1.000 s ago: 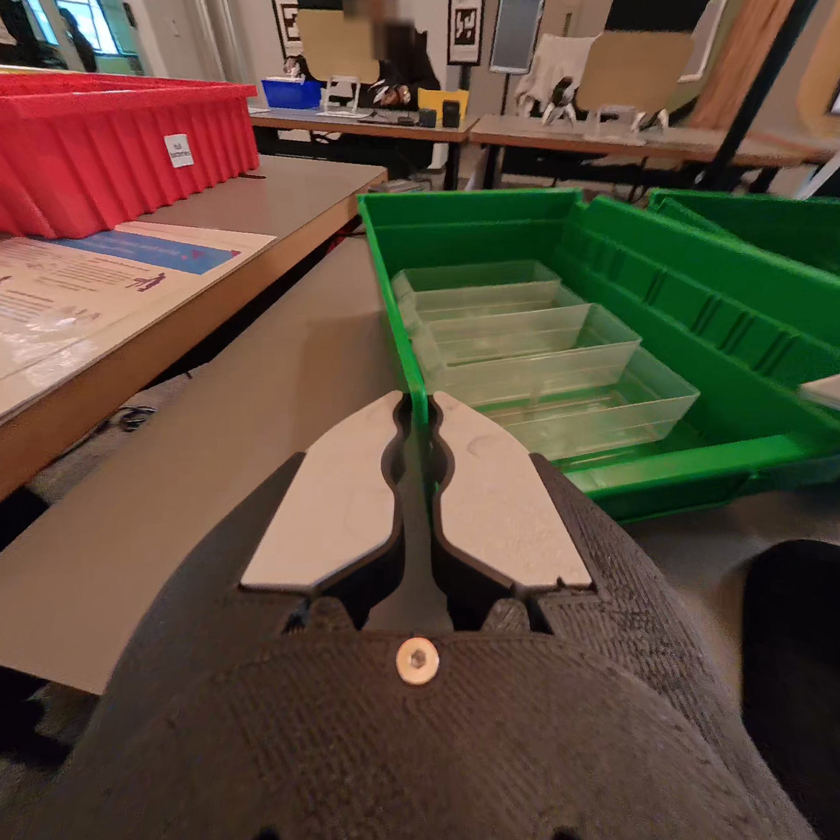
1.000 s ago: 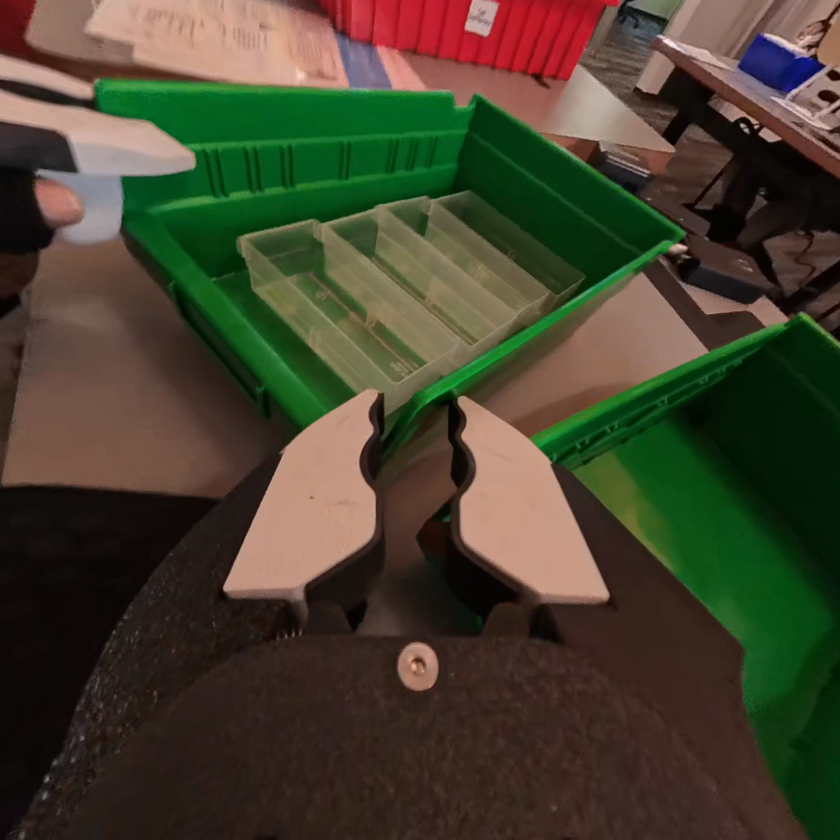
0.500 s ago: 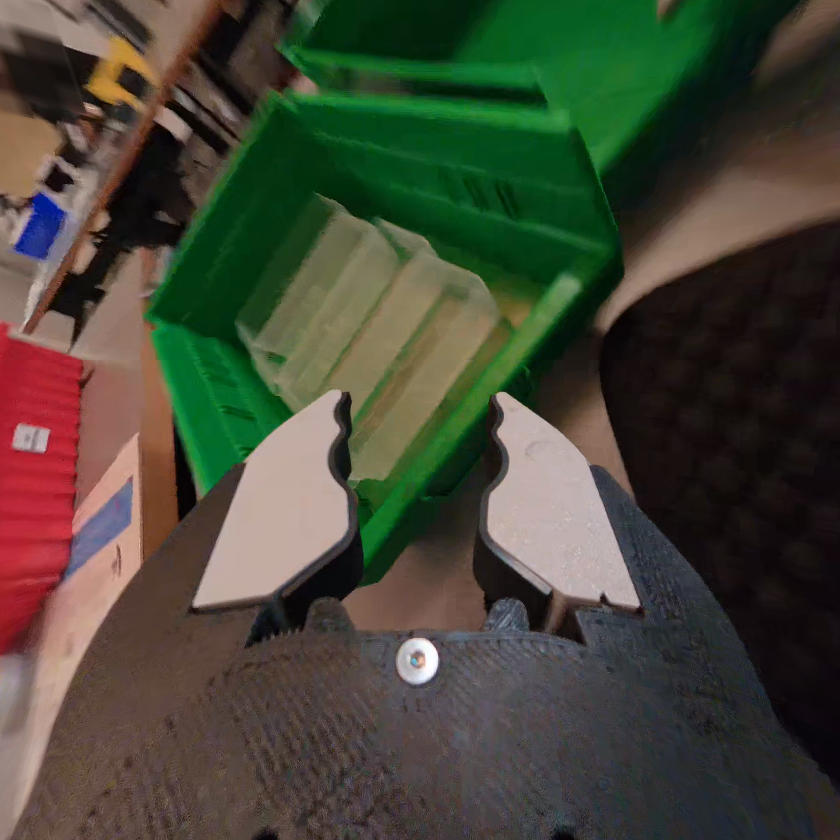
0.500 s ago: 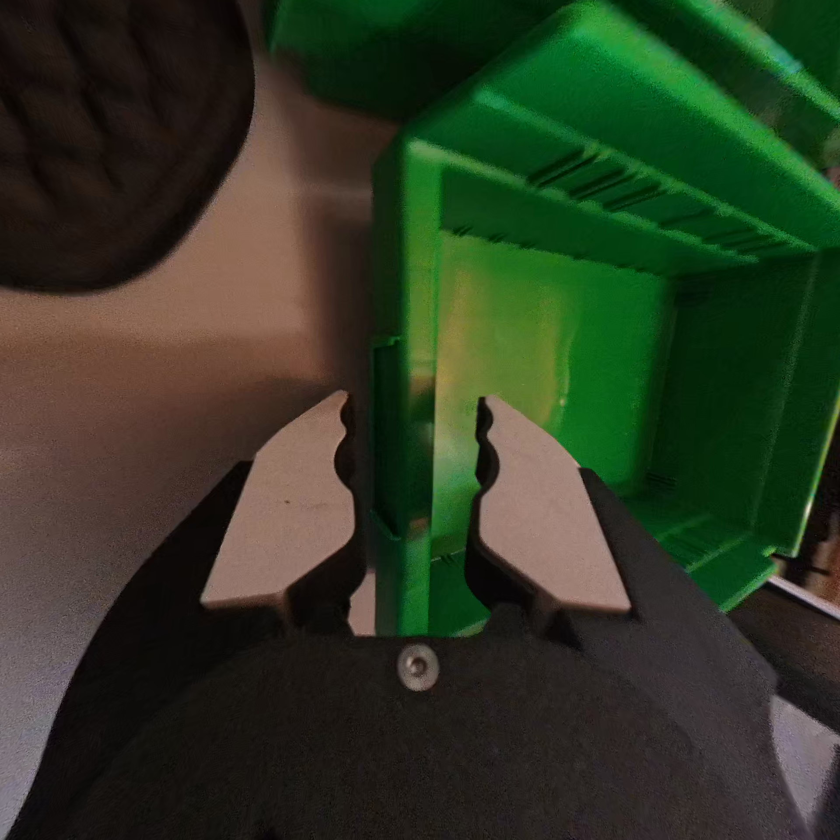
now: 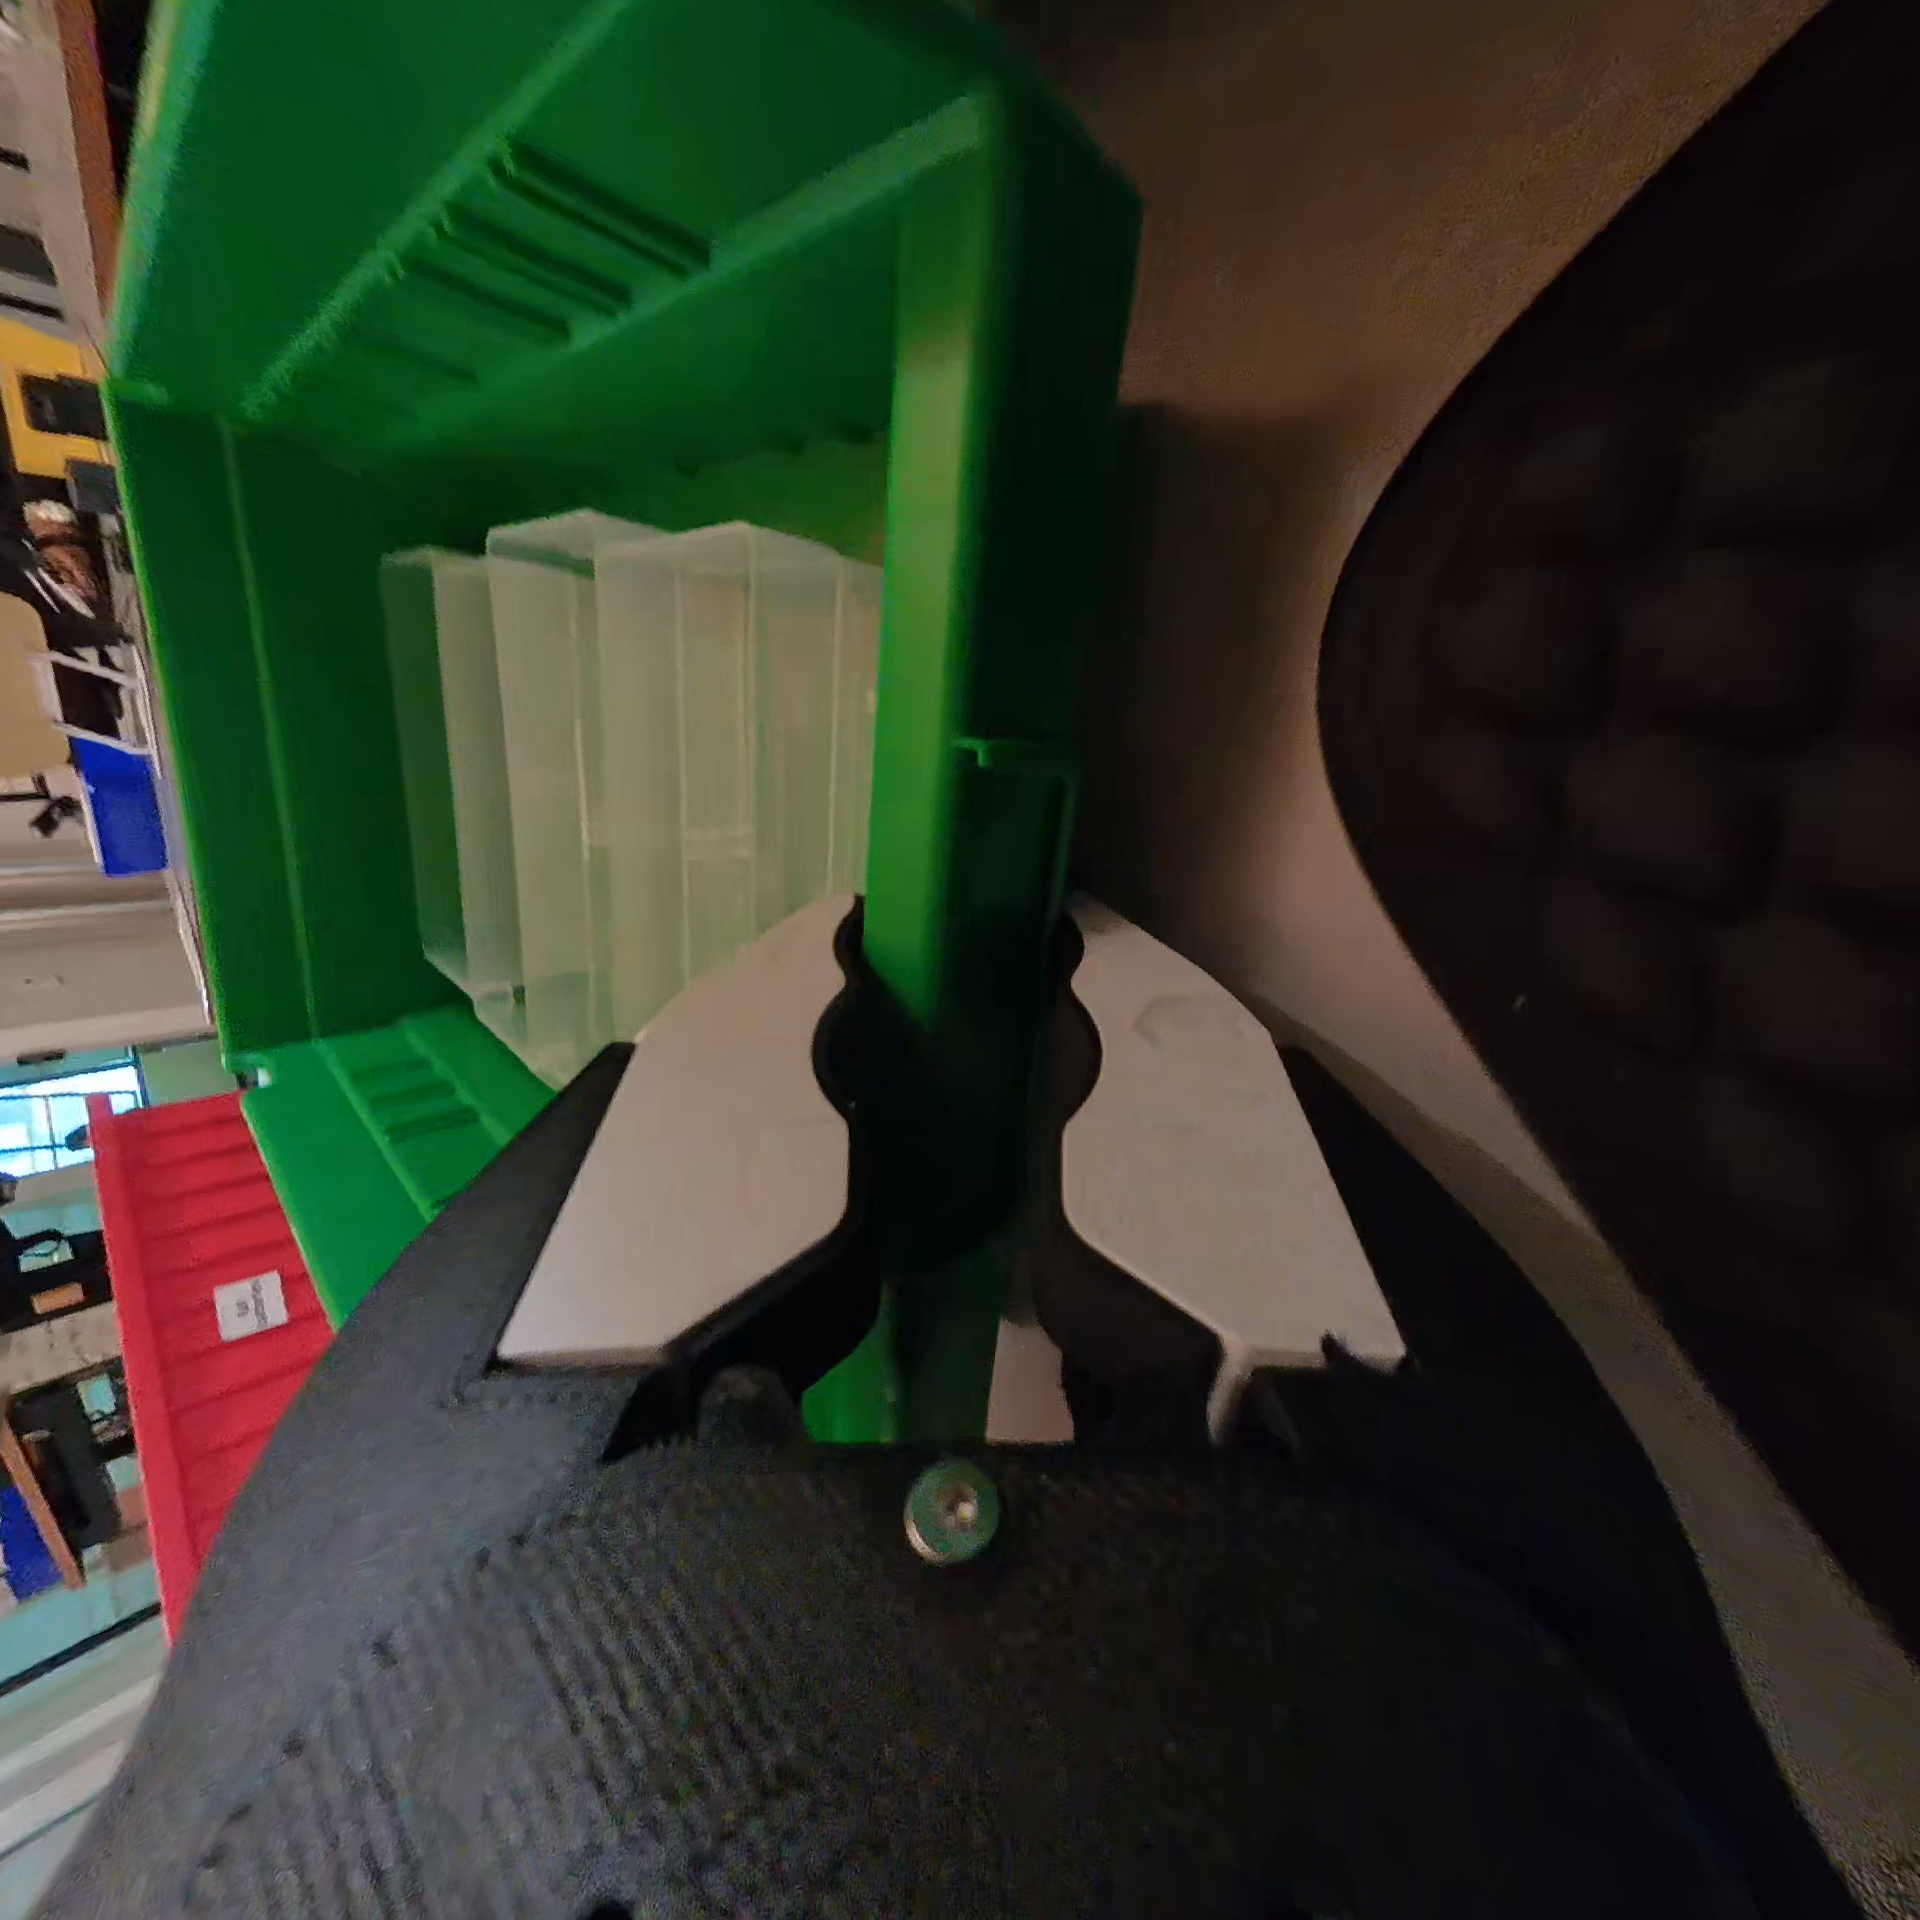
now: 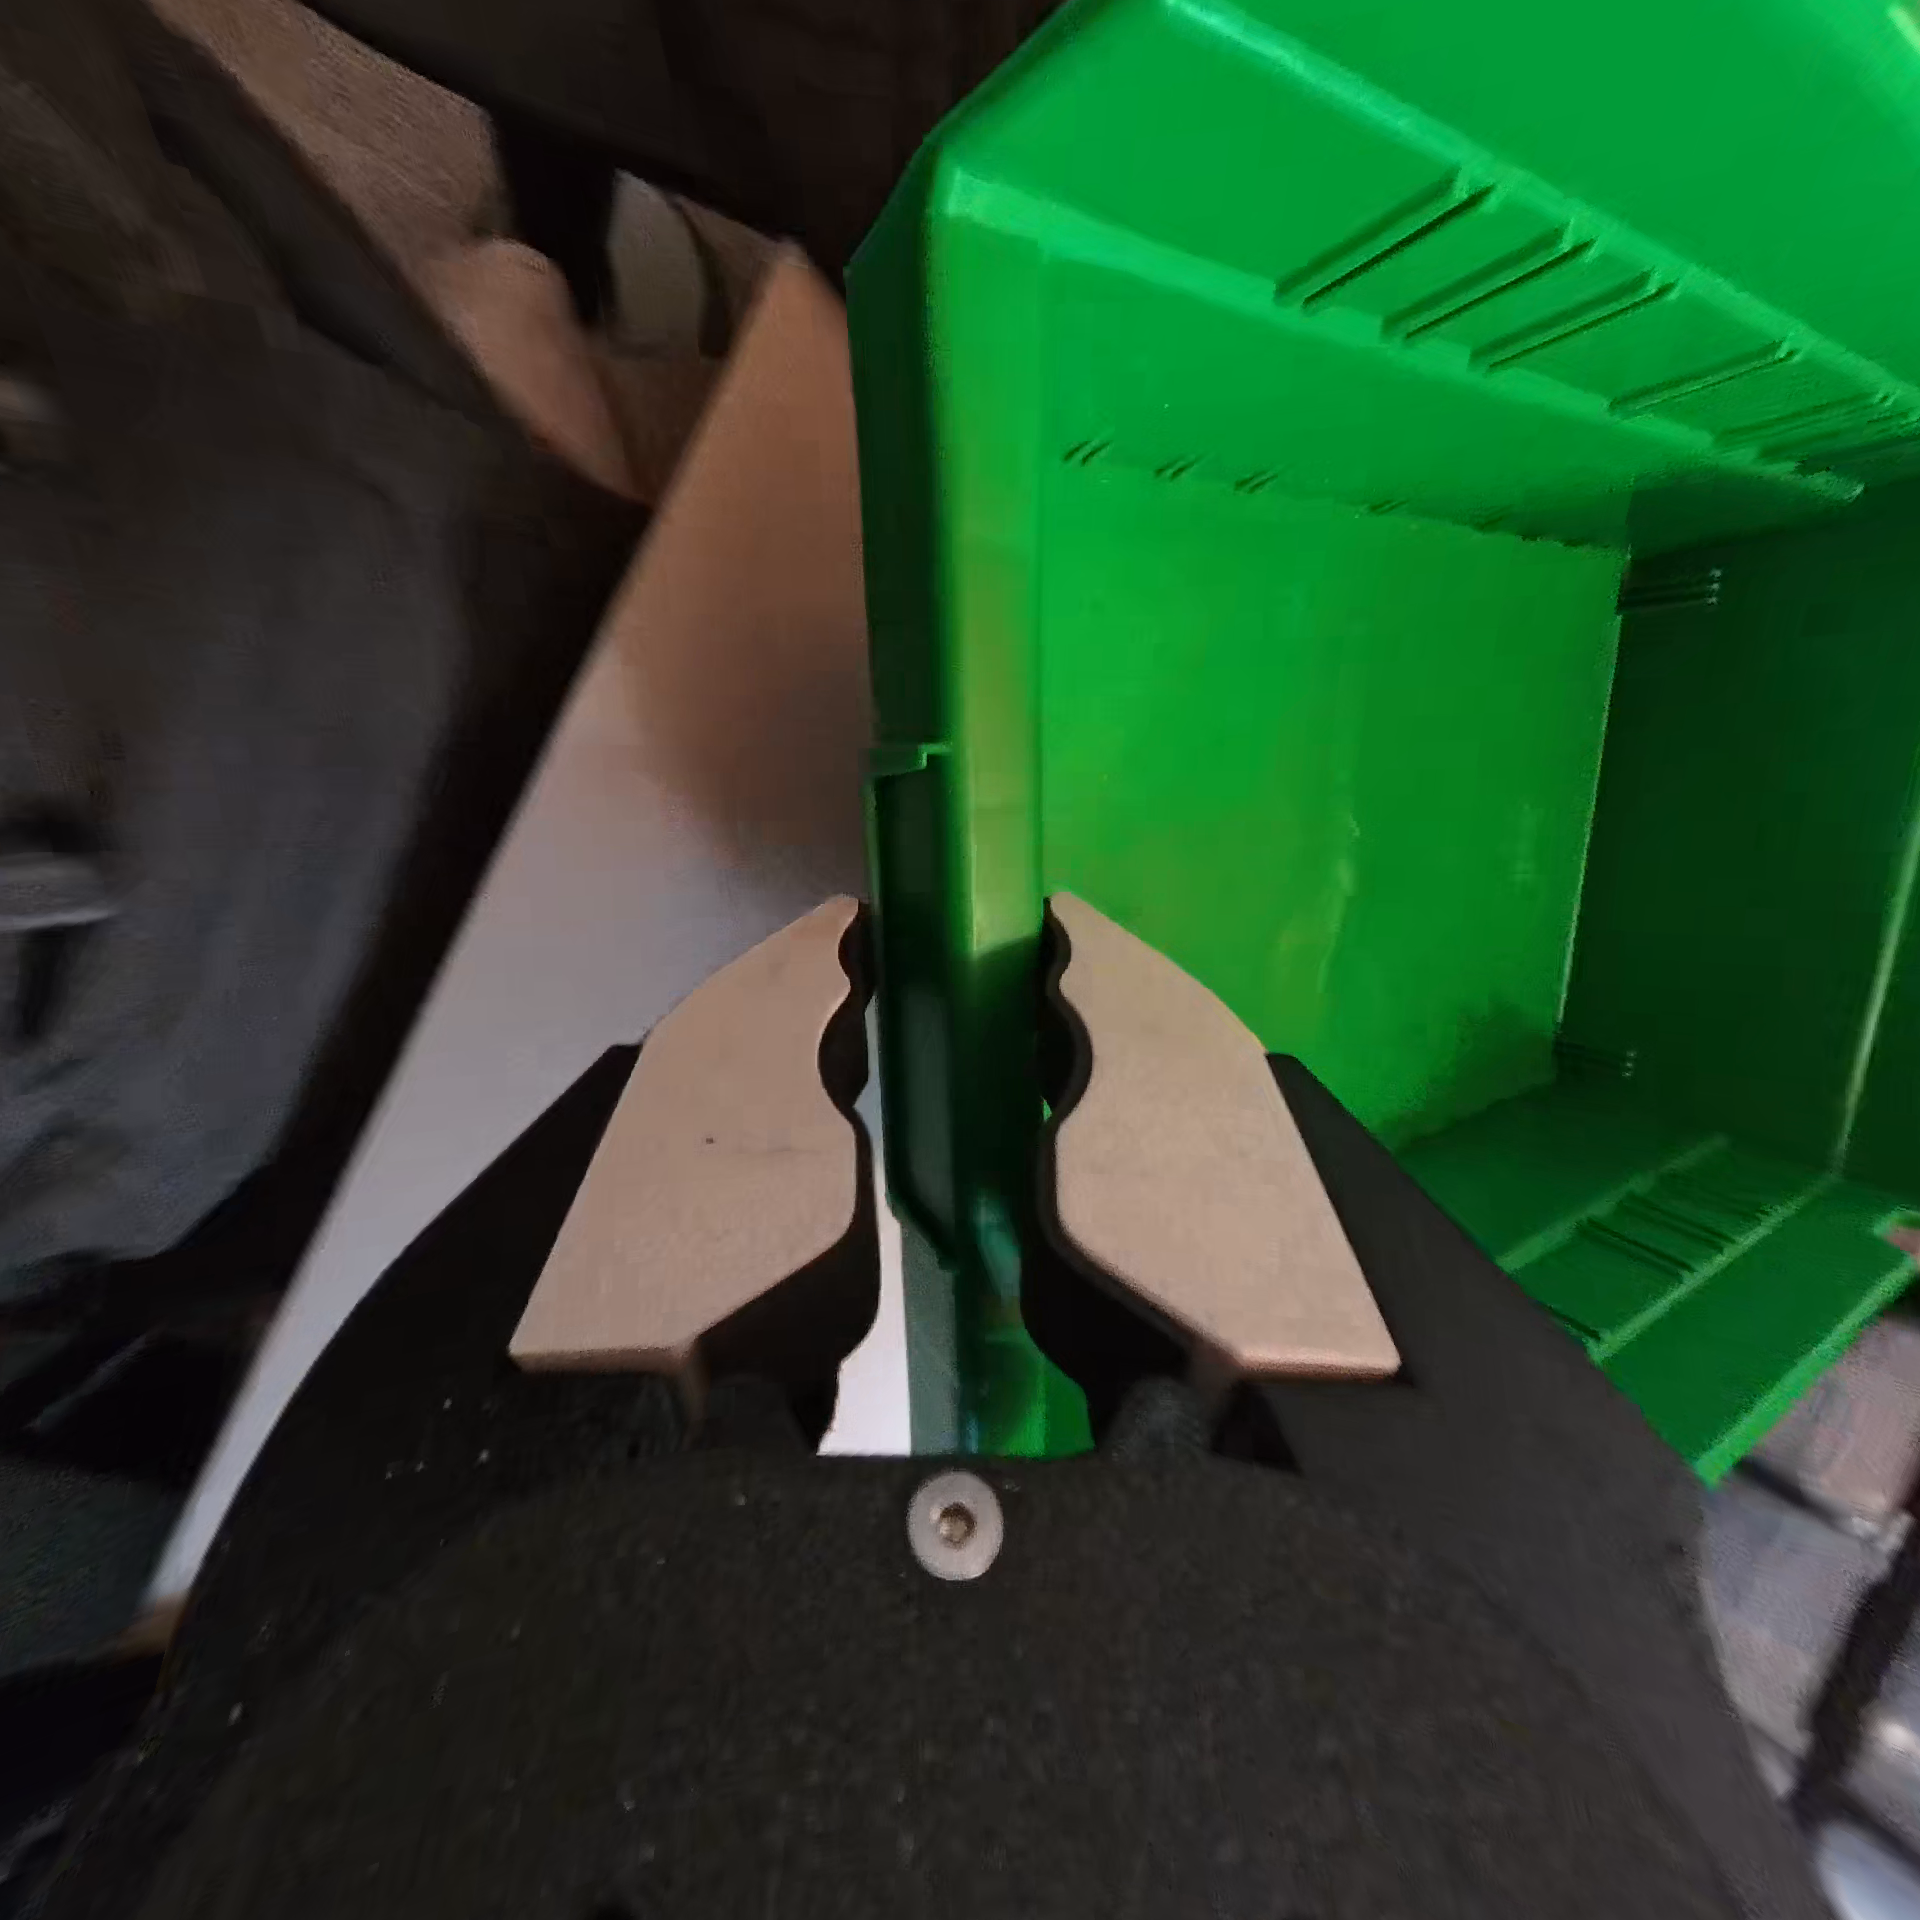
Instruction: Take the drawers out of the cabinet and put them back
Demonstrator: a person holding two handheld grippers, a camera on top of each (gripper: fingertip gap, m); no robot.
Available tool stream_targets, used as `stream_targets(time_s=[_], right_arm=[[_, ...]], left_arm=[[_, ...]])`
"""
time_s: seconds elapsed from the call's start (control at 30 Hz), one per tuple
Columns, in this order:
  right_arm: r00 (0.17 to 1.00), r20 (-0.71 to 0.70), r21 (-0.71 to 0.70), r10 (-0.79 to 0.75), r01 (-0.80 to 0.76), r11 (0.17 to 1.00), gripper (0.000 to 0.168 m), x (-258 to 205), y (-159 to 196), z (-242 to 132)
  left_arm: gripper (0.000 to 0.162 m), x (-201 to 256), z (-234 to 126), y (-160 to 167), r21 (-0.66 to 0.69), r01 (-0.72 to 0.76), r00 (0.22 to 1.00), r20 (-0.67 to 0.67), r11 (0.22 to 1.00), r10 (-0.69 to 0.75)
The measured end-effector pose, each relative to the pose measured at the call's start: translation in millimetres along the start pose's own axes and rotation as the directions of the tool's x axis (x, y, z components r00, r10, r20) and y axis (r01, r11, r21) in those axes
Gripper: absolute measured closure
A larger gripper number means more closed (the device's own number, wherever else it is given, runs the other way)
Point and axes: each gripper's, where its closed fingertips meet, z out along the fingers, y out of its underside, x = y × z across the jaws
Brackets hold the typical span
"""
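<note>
The left wrist view is rolled sideways. My left gripper is shut on the front wall of a green bin. Several clear plastic drawers stand side by side inside that bin. The right wrist view is also rolled. My right gripper is shut on the front wall of a second green bin, which is empty inside. In each view one finger is inside the bin wall and the other outside it. No cabinet shows in either view.
Both bins rest on a grey-brown table, whose near edge runs beside the empty bin. A black textured gripper body fills the right of the left view. A red bin stands beyond. Dark clothing is close by.
Both grippers have rolled sideways and moved onto the bins' front walls. The left gripper opened, straddled its wall and closed on it; the right one closed on the empty bin's wall.
</note>
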Motion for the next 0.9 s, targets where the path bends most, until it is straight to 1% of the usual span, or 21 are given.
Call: stream_targets(time_s=[0.17,0.3,0.43,0.57,0.67,0.77,0.9], right_arm=[[0.993,0.031,0.158,0.116,-0.12,0.98,0.139,-56.6,6.4,-71.7],[0.971,-0.031,0.192,0.237,-0.227,0.955,0.139,-87.2,25.6,-111.8],[0.924,-0.154,0.131,0.35,-0.332,0.934,0.138,-105.0,58.3,-134.6],[0.882,-0.231,0.032,0.411,-0.416,0.909,0.138,-123.5,81.6,-146.8],[0.839,-0.316,-0.066,0.443,-0.485,0.872,0.138,-129.1,105.4,-151.6],[0.789,-0.393,-0.139,0.472,-0.559,0.818,0.137,-128.8,133.5,-154.1],[0.742,-0.459,-0.185,0.488,-0.618,0.764,0.137,-120.1,170.6,-148.3]], left_arm=[[0.13,-1.5,7.5,-33.5,0.068,-0.011,1.0,0.014,0.998,0.01],[0.131,-6.4,13.1,-53.4,0.072,-0.013,1.0,0.019,0.997,0.012],[0.131,-6.5,16.4,-77.5,0.118,-0.025,1.0,-0.004,0.993,0.026],[0.131,-3.3,23.8,-106.1,0.154,-0.054,0.998,-0.016,0.987,0.057],[0.131,-2.3,32.4,-128.7,0.181,-0.08,0.996,-0.023,0.98,0.086],[0.131,-4.4,42.8,-151.8,0.22,-0.092,0.994,-0.04,0.971,0.103],[0.13,-8.8,61.1,-175.8,0.254,-0.106,0.992,-0.041,0.961,0.12]])
